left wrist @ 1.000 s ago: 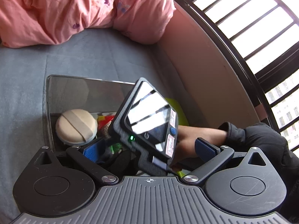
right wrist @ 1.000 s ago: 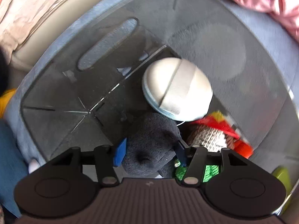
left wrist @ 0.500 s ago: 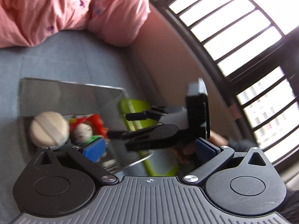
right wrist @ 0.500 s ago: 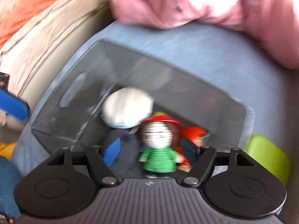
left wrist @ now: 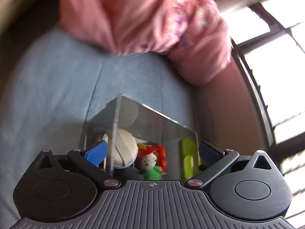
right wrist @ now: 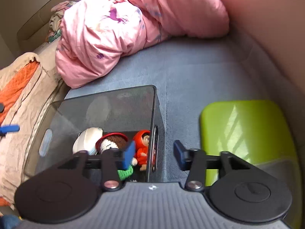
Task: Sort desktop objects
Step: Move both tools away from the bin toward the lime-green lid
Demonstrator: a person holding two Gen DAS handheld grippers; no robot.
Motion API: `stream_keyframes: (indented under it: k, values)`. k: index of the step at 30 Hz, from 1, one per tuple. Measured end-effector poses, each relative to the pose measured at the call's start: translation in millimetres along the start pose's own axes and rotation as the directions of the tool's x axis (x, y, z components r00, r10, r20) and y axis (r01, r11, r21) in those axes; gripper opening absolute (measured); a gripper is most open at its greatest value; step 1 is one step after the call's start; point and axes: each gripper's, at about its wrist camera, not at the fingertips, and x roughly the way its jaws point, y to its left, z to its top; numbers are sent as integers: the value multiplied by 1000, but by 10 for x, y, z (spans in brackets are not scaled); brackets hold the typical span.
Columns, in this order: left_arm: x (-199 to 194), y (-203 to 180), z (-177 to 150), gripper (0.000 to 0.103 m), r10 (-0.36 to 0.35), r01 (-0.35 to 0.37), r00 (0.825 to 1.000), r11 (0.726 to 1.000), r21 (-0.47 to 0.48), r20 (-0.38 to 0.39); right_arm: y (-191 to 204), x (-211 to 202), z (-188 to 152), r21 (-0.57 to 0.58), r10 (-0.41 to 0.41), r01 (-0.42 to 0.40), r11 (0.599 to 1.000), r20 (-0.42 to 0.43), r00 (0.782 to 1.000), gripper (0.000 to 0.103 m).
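A smoked clear storage box (right wrist: 106, 105) stands on the blue-grey surface and also shows in the left wrist view (left wrist: 164, 122). Inside lie a round white puff (left wrist: 124, 147) (right wrist: 85, 139), a crocheted doll with a red hat and green body (left wrist: 150, 162) (right wrist: 112, 143), and a small red-hooded figure (right wrist: 142, 147). A green lid (right wrist: 247, 133) lies right of the box and shows in the left wrist view (left wrist: 187, 158). My left gripper (left wrist: 150, 151) is open and empty, above the box. My right gripper (right wrist: 154, 153) is open and empty, over the box's right wall.
A crumpled pink duvet (right wrist: 124, 28) lies behind the box, also in the left wrist view (left wrist: 152, 17). A beige and orange blanket (right wrist: 21, 87) lies at the left. A pink wall (right wrist: 266, 28) rises at the right. A barred window (left wrist: 276, 57) is at the far right.
My right gripper has let go of the dark grey plush, pulled back out of the box and swung right. My left gripper has swung left, over the box. The other gripper has left its view.
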Motion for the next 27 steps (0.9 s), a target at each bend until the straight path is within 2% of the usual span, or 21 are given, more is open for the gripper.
stream_keyframes:
  k: [3,5,7,9,10,11,13,16,20,24,25,26,27]
  values:
    - [320,294,33,103,-13,7,998,995,-101,-62,-63,371,19,55,39,-37,998,-22,999,40]
    - [498,331,26,103,-26,15,995,994,-110,-97,-51,450,9,58,49,-47,997,-42,998,37]
    - [607,304,7,98,-60,49,992,993,-106,-109,-45,525,-2,63,70,-66,996,-59,996,26]
    - [607,240,1,87,-9,4,997,998,-61,-81,-69,559,-26,89,90,-84,992,-64,994,23]
    - [586,216,2,68,42,-44,996,998,-33,-75,-90,562,-42,109,98,-91,990,-61,993,19]
    - [564,216,3,54,81,-83,994,996,-20,-77,-111,566,-58,129,106,-98,987,-59,993,17]
    - [503,230,12,51,106,-109,991,994,-22,-87,-153,572,-90,168,121,-111,980,-54,991,13]
    - [369,179,41,53,177,-174,981,984,39,-81,-204,578,-140,220,144,-130,967,-46,989,13]
    - [231,69,30,71,247,-238,968,961,140,-52,7,564,-279,163,175,-162,973,-73,982,14]
    - [207,166,88,72,240,-237,970,970,57,-44,158,629,-313,89,164,-157,984,-74,984,16]
    - [131,165,110,77,245,-245,969,969,26,-11,158,627,-302,91,164,-157,983,-75,984,16]
    - [28,135,125,89,271,-271,962,962,7,44,122,583,-297,112,162,-153,982,-73,984,17]
    - [-84,86,136,94,307,-310,945,951,2,111,87,539,-293,133,159,-149,980,-72,985,24]
